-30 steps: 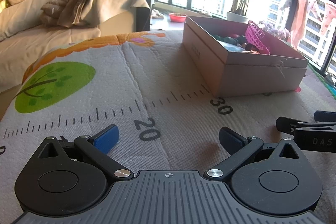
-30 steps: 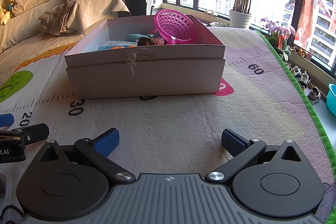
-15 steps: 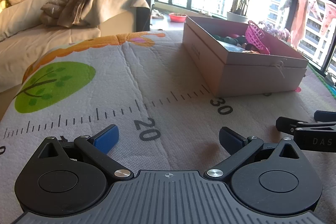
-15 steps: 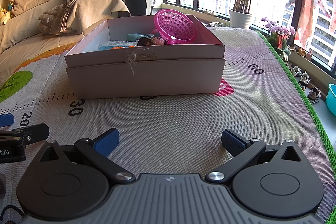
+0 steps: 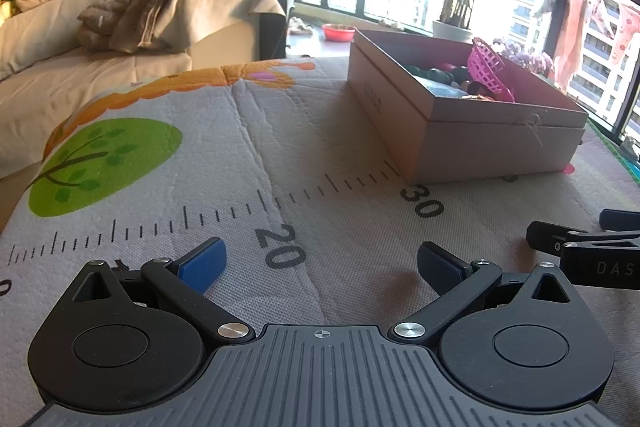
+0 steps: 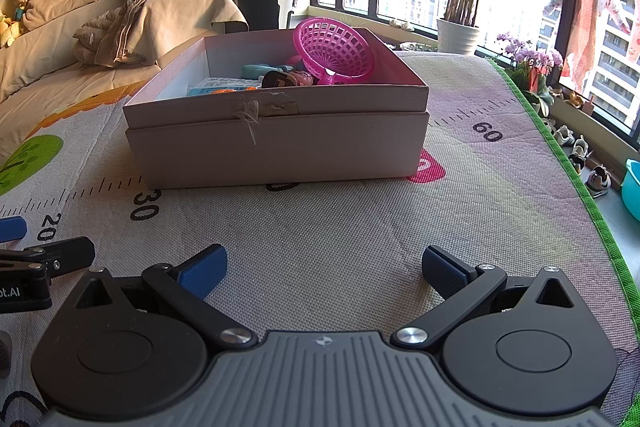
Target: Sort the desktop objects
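Both the left gripper (image 5: pixel 322 263) and right gripper (image 6: pixel 323 269) gape wide and empty over the mat (image 6: pixel 360 227); the box (image 6: pixel 280 147) looks packed, so sorting seems finished, nothing left to grab.

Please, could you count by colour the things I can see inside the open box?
Pink: 1, the basket
Teal: 1, a bottle-like item
Light blue: 1, a flat packet
Orange: 1, a small piece
Dark: 1, a small toy
Total: 5 visible; others may be hidden.

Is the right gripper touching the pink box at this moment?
Apart. The right wrist view shows the right gripper open, with a wide stretch of bare mat between its fingertips and the box.
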Available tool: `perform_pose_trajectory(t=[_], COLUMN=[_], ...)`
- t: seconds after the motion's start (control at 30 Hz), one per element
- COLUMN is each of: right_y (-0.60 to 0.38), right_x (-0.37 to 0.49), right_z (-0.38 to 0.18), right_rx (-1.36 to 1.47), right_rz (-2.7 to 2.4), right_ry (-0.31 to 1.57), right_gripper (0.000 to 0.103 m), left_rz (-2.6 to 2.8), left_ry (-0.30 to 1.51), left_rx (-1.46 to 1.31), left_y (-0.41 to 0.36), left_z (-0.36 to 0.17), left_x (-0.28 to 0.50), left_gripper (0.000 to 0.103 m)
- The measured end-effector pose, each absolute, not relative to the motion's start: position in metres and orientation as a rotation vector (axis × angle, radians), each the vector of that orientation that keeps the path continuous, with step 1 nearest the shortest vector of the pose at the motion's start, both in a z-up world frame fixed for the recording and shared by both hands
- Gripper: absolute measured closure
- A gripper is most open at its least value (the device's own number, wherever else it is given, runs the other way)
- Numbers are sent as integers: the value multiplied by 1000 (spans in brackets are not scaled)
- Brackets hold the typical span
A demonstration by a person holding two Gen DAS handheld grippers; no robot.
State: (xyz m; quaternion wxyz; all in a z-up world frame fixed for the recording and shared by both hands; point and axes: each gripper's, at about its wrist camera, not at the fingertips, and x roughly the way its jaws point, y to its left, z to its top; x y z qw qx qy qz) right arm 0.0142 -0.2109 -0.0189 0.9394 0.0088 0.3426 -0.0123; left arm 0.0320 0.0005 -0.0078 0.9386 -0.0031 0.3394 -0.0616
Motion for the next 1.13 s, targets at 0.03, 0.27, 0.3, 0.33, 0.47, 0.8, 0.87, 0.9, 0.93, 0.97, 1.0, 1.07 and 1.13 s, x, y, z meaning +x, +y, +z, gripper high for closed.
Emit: perform_pose_trajectory(t=[0.03,0.27,0.3,0.33,0.47,0.8,0.87,0.9,0.93,0.97,1.0,1.07,1.13], right_y=[-211,-211,-211,-211,-211,-211,-210,-211,-211,-211,-210,-211,-211], right_x=[14,14,14,14,14,14,14,14,14,14,13,14,14], right_z=[-19,-19,-19,-19,-19,-19,-19,-19,-19,-19,-19,-19,-19], right_rx=[18,18,18,18,18,18,18,18,18,18,18,18,18], right_rz=[-25,-25,-25,-25,-25,-25,-25,-25,-25,-25,-25,-25,-25], right_ry=[699,699,699,699,699,699,699,699,699,699,699,699,699], right_gripper=[0,0,0,0,0,0,0,0,0,0,0,0,0], left_rz=[-125,-116,-116,-115,-105,-109,-108,-109,-109,-108,-108,-109,-109], left_ry=[694,720,722,725,728,727,728,728,730,732,734,733,736], left_rx=[-1,47,48,53,55,45,48,47,46,45,44,45,43], left_y=[0,-7,-7,-8,-9,-9,-7,-7,-7,-7,-7,-7,-7], left_z=[-8,-8,-8,-8,-8,-7,-7,-7,-7,-7,-7,-7,-7], left_x=[32,35,35,35,35,34,34,34,34,35,34,35,35], left_gripper=[0,0,0,0,0,0,0,0,0,0,0,0,0])
